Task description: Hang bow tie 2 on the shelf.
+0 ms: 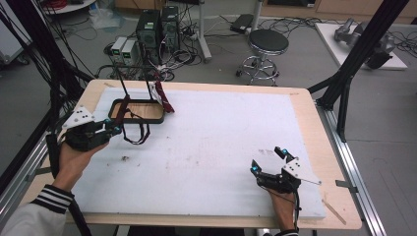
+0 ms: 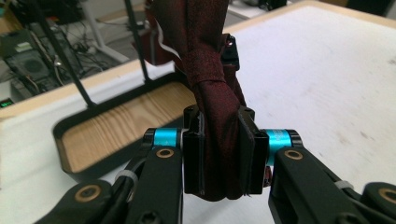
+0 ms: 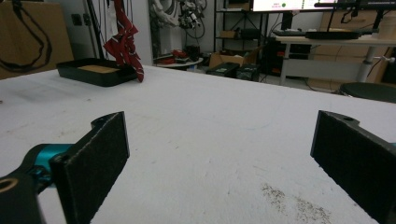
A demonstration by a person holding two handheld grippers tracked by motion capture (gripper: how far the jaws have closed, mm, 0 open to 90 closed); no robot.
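Observation:
My left gripper (image 1: 112,129) is at the table's left side, held above the white mat. In the left gripper view it (image 2: 218,149) is shut on a dark red necktie (image 2: 210,88), clamped just below the knot. The tie's thin neck loop (image 1: 136,133) hangs from the jaws. Just beyond it stands a black rack with a wooden-floored tray (image 1: 138,112) (image 2: 116,128). A red striped tie (image 1: 164,97) (image 3: 123,44) hangs from the rack's rail. My right gripper (image 1: 267,160) (image 3: 219,158) rests open at the front right of the mat, with nothing between its pads.
A white mat (image 1: 211,142) covers most of the wooden table (image 1: 314,147). Black frame struts (image 1: 354,54) rise at the right and left edges. On the floor behind are a stool (image 1: 267,44) and computer cases (image 1: 157,27).

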